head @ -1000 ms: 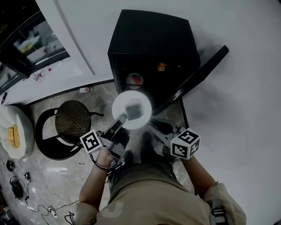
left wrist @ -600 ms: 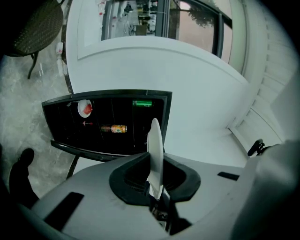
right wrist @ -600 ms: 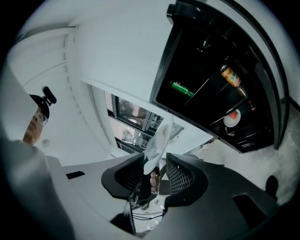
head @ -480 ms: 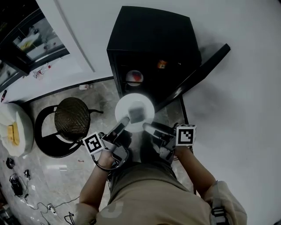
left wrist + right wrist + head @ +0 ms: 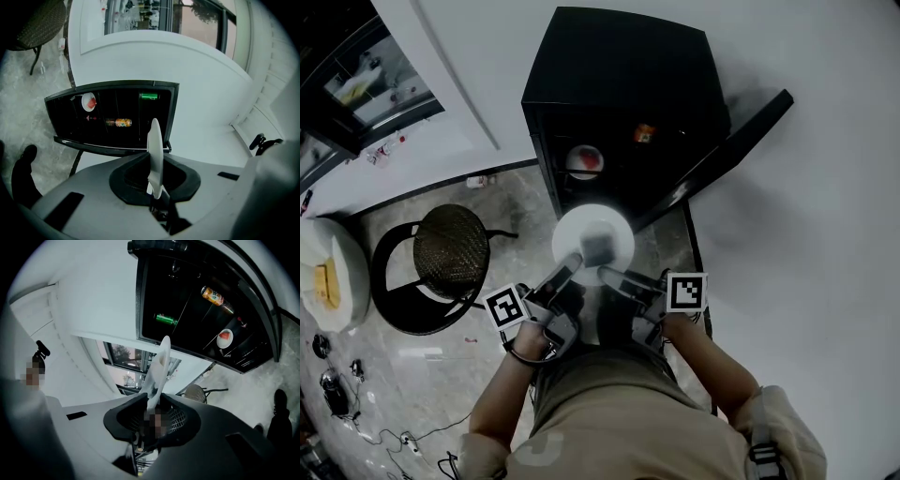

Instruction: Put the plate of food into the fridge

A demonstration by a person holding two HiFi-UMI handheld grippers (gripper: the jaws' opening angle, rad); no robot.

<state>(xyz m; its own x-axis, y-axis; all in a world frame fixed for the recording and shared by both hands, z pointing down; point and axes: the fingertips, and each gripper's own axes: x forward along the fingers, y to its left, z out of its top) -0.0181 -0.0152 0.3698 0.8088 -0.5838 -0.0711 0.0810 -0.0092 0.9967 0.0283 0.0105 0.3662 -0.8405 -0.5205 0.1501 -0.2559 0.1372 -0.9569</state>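
A white plate (image 5: 592,242) with a grey piece of food is held level in front of the open black fridge (image 5: 619,84). My left gripper (image 5: 572,262) is shut on its near left rim; in the left gripper view the plate (image 5: 154,145) stands edge-on between the jaws of the left gripper (image 5: 155,186). My right gripper (image 5: 608,274) sits at the near right rim. Its jaws have just been closing, and the plate's rim (image 5: 158,366) lies between the jaws of the right gripper (image 5: 152,405), gripped.
The fridge door (image 5: 727,150) hangs open to the right. Inside are a small dish with red food (image 5: 585,161) and an orange bottle (image 5: 644,134). A wicker chair (image 5: 450,255) stands left of me, and a white round table (image 5: 337,281) farther left. Cables lie on the floor.
My right gripper has rolled and come in from the lower right to the plate's rim. The plate and left gripper have shifted slightly toward the fridge.
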